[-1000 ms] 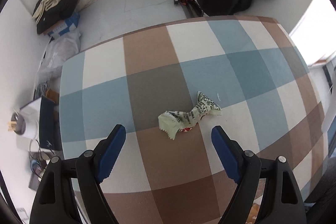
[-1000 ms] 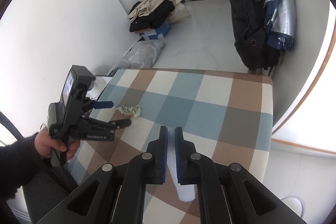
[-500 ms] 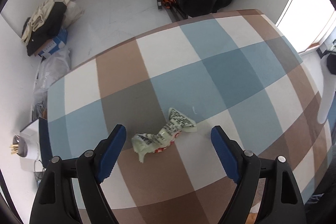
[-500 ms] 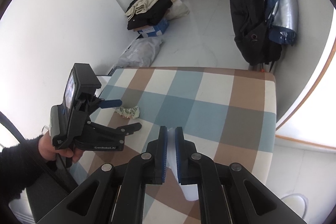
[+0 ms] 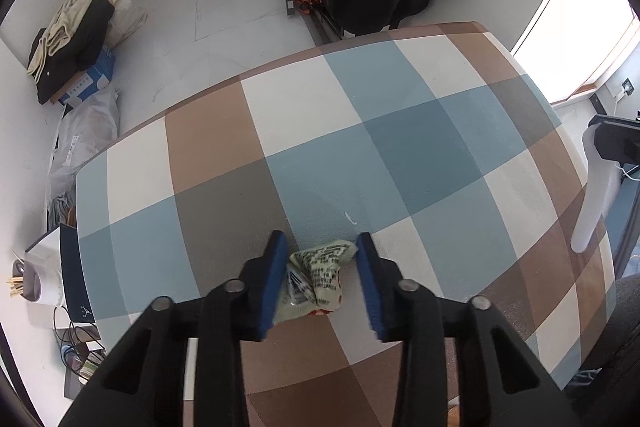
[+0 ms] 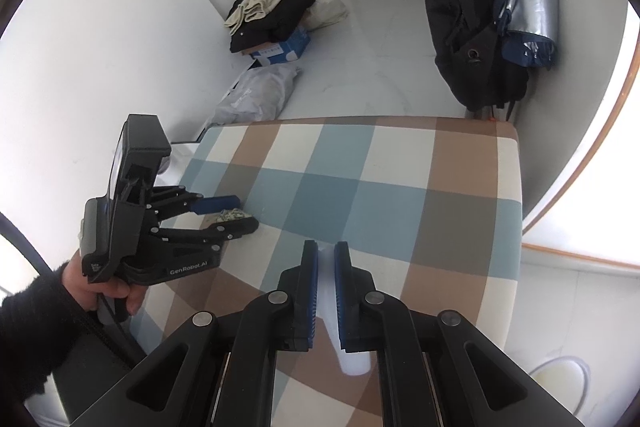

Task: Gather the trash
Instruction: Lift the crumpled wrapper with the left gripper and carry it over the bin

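Jaws of the left gripper (image 5: 322, 269), just closing, pinch a crumpled wrapper (image 5: 318, 277) lying on the checked table (image 5: 400, 147); right gripper (image 6: 326, 291) jaws clamp a white object (image 6: 352, 355).

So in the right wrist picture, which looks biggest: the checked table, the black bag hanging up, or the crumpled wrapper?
Largest to smallest, as they look there:
1. Checked table
2. Black bag, hanging farther off, so its true size is unsure
3. Crumpled wrapper, tiny and half hidden by the left hand-held gripper
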The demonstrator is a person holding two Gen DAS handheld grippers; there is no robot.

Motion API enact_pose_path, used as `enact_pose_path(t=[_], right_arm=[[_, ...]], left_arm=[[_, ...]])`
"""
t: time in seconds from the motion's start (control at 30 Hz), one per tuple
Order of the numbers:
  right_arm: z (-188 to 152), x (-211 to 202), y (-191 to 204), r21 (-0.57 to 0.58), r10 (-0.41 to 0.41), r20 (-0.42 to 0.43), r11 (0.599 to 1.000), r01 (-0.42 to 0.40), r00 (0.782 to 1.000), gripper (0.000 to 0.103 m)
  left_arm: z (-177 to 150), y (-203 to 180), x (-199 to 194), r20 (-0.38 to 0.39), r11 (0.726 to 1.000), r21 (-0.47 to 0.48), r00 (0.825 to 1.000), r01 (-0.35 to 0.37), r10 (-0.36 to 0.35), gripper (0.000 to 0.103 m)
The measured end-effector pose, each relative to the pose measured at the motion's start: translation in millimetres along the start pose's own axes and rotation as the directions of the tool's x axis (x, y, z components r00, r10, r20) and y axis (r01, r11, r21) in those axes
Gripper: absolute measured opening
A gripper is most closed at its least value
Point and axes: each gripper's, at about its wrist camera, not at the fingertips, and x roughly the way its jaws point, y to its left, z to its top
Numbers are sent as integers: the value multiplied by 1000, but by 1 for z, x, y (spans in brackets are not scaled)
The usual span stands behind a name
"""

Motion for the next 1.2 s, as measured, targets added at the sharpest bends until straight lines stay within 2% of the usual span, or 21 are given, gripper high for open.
enact_pose_path(t=[0.2, 0.53, 0.77, 0.93, 1.2], right_arm=[[0, -1, -1, -1, -8, 0, 1000, 8, 1000, 7], [-2, -4, 2, 0, -4, 16, 1000, 4, 1000, 7], [-6, -23, 11, 14, -8, 109, 1000, 6, 994, 7], [-16, -40, 21, 14, -20, 174, 1000, 17, 984, 7], [-36, -47, 39, -18, -52, 191, 998, 57, 980, 7]], left_arm=[[0, 3, -6, 5, 999, -21, 999, 38, -38, 27], [-1, 5, -14, 44, 997, -73, 999, 35, -32, 27], [-10, 11, -34, 106, 987, -150, 994, 53, -37, 27], [-19, 15, -56, 179, 975, -201, 982, 91, -55, 26], [-38, 14, -95, 311, 959, -254, 949, 130, -46, 26]])
